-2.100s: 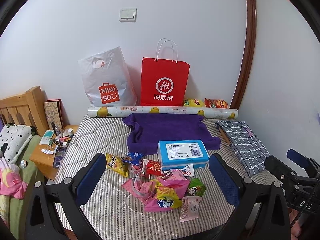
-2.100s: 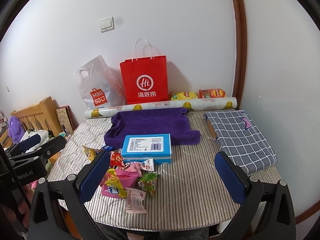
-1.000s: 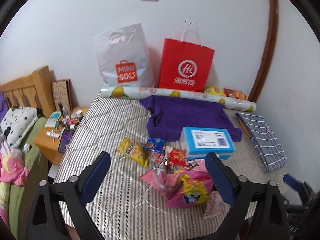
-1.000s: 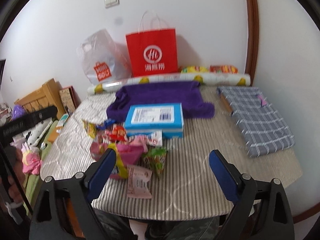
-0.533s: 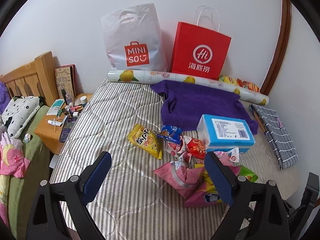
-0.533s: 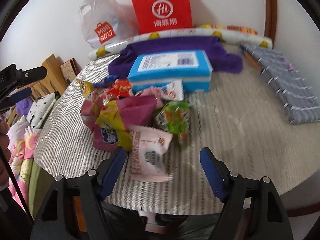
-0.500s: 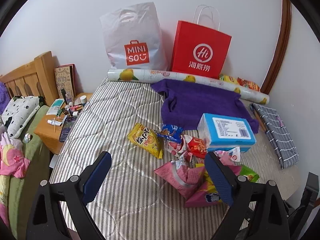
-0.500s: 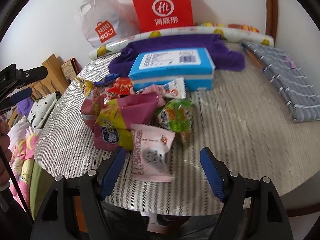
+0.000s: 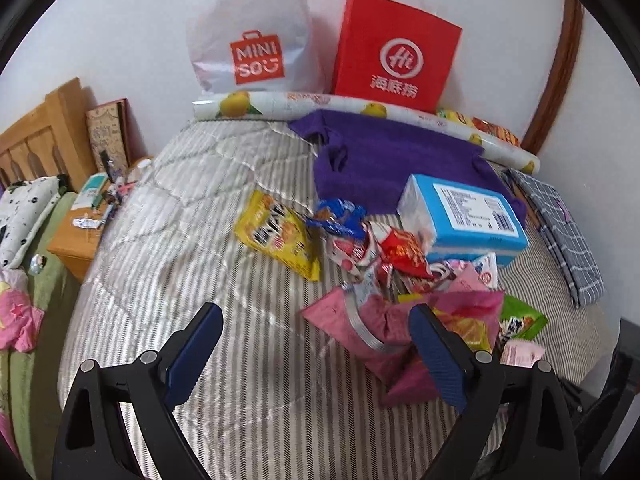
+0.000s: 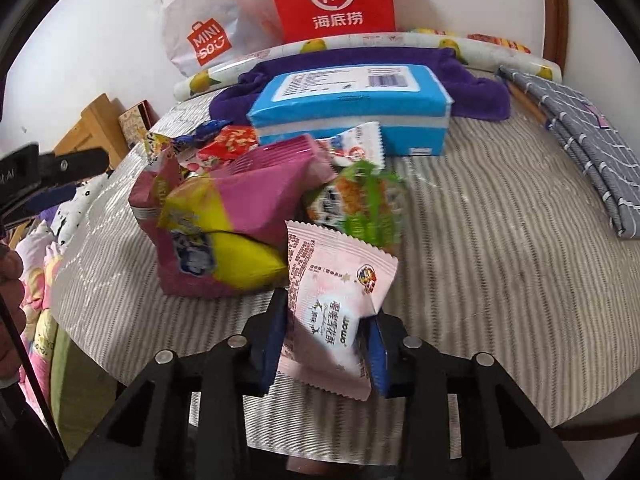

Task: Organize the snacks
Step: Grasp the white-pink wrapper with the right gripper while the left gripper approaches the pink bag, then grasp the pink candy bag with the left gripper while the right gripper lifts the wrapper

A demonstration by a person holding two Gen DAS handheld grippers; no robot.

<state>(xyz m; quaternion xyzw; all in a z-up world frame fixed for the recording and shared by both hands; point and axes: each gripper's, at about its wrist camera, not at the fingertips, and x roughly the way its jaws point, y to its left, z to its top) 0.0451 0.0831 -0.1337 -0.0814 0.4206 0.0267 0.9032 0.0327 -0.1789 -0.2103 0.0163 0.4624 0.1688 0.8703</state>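
A pile of snack packets lies on the striped table (image 9: 168, 240): a yellow packet (image 9: 278, 236), a blue one (image 9: 336, 218), a red one (image 9: 402, 252), pink bags (image 9: 384, 320) and a green packet (image 10: 360, 204). My right gripper (image 10: 326, 332) is shut on a pale pink snack packet (image 10: 332, 304) at the table's front edge. My left gripper (image 9: 316, 344) is open and empty, left of the pink bags. The pale pink packet also shows at the right in the left wrist view (image 9: 520, 352).
A blue box (image 9: 464, 216) sits on a purple towel (image 9: 384, 160) behind the pile. A red paper bag (image 9: 396, 48), a white Miniso bag (image 9: 252, 40) and a patterned roll (image 9: 280, 106) stand at the wall. A grey checked cloth (image 10: 580, 124) lies right. A bed and nightstand (image 9: 80, 236) are left.
My right gripper has moved down and forward and closed on the pale pink packet. My left gripper has moved closer to the snack pile, still open.
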